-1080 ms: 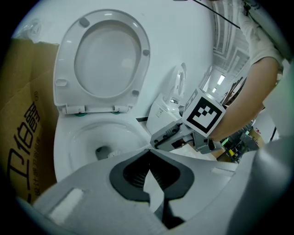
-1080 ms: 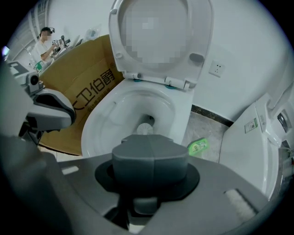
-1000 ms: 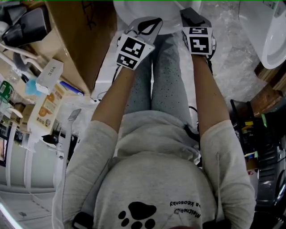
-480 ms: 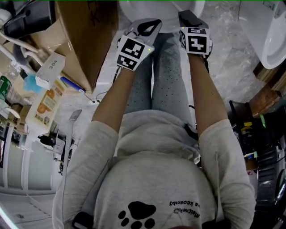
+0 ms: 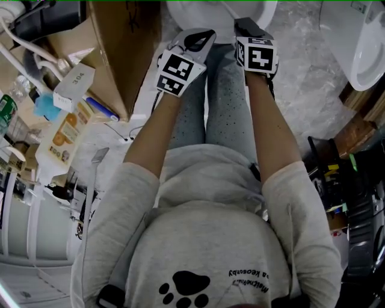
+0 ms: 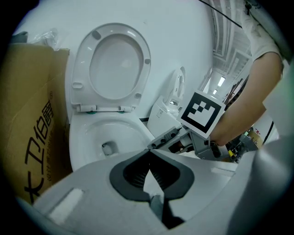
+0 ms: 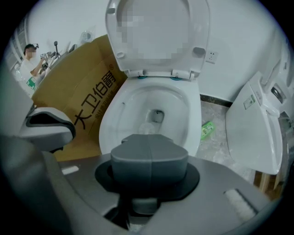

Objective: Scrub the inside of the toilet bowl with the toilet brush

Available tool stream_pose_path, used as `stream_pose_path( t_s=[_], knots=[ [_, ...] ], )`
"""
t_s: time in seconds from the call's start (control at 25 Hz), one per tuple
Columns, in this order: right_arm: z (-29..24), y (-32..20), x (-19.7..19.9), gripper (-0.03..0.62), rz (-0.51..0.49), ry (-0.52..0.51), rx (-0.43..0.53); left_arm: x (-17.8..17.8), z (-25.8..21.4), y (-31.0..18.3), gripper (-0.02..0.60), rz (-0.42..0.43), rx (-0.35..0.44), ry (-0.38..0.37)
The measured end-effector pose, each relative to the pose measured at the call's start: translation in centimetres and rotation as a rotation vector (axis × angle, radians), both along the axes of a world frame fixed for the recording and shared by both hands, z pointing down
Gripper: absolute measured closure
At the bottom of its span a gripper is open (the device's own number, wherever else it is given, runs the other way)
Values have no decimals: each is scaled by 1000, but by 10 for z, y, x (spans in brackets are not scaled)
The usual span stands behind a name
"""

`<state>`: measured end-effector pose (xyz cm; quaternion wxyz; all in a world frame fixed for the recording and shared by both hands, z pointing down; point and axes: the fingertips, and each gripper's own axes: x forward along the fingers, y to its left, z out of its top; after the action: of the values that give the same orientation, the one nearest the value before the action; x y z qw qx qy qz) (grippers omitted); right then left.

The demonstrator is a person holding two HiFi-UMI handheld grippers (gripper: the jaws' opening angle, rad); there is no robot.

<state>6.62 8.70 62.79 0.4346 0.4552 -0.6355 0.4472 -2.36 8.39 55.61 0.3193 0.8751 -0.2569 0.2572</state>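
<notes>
The white toilet bowl (image 5: pixel 252 11) lies just beyond both grippers, at the top of the head view. Its seat and lid (image 6: pixel 112 66) stand raised, and the bowl (image 7: pixel 186 98) holds a little water around the drain. My left gripper (image 5: pixel 201 35) hovers before the rim; its jaws (image 6: pixel 149 155) are shut with nothing between them. To its right my right gripper (image 5: pixel 252 25) is at the same height, jaws (image 7: pixel 149 146) shut and empty. No toilet brush shows in any view.
A large cardboard box (image 5: pixel 126 48) stands tight against the bowl's left side. A second white toilet (image 5: pixel 361 42) sits on the floor at the right, with a green item (image 7: pixel 207 130) between the two. Bottles and boxes (image 5: pixel 63 129) crowd the left.
Both grippers have edged forward toward the bowl, the right one drifting slightly left. Both jaws stay shut.
</notes>
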Motion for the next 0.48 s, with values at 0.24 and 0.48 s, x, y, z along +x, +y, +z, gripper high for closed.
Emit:
stream_pose_path(
  t_s=[0.24,0.48],
  knots=[
    [-14,-3,3,442,111,-23,-47,4,-19,3,583,26,-4,7],
    [-49,-17,24,442,204,-12,-19,4,-55,-12,583,28,18,3]
  ],
)
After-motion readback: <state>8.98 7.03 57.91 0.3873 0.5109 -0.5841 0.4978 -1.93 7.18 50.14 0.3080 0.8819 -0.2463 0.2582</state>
